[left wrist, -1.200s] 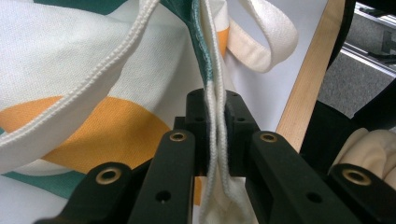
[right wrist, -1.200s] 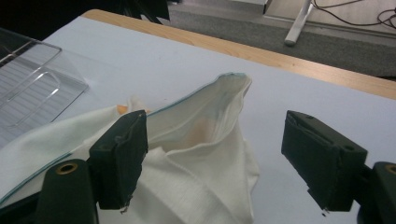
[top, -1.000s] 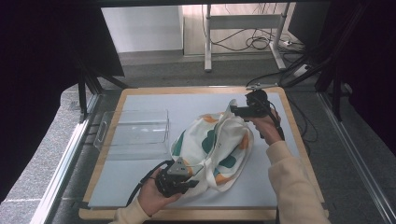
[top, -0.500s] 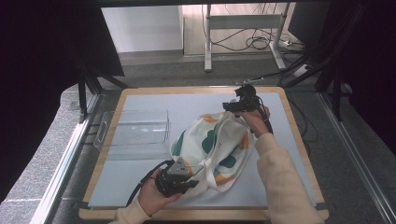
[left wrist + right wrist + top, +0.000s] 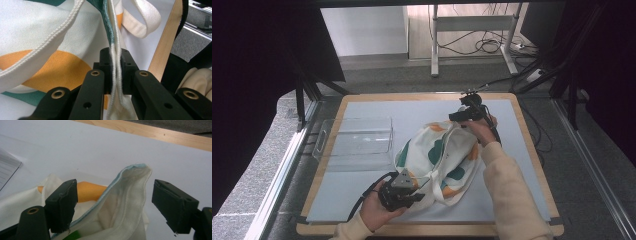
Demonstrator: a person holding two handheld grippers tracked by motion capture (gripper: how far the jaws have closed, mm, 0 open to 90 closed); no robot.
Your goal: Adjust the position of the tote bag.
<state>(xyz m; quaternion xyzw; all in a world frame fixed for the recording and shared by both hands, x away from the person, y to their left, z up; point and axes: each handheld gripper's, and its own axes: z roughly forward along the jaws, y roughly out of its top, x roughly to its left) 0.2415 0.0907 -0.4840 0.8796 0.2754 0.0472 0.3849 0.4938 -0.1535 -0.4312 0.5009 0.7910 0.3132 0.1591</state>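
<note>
A wooden-edged table (image 5: pixel 532 150) with a pale grey-blue mat fills the middle of the high view, with dark floor around it. On the mat, right of centre, lies a cream cloth bag (image 5: pixel 439 155) printed with teal and orange patches, crumpled and stretched from the near middle toward the far right. To its left, just beside it, a clear plastic tray (image 5: pixel 354 145) sits on the mat's left half.

The person's right arm, in a cream sleeve (image 5: pixel 512 200), reaches in from the near right. Its right gripper (image 5: pixel 466 116) sits at the bag's far end. In the right gripper view its jaws stand wide apart, with a raised fold of the bag's hem (image 5: pixel 130 195) between them, touching neither pad clearly.

The left hand (image 5: pixel 374 212) comes in at the near edge and holds the left gripper (image 5: pixel 409 195) against the bag's near end. In the left gripper view its jaws are pinched tight on a doubled edge of the bag's white fabric (image 5: pixel 115 75), which runs straight up between the pads. A looped cream handle strap (image 5: pixel 147 17) lies beyond, on the far right of that view.
</note>
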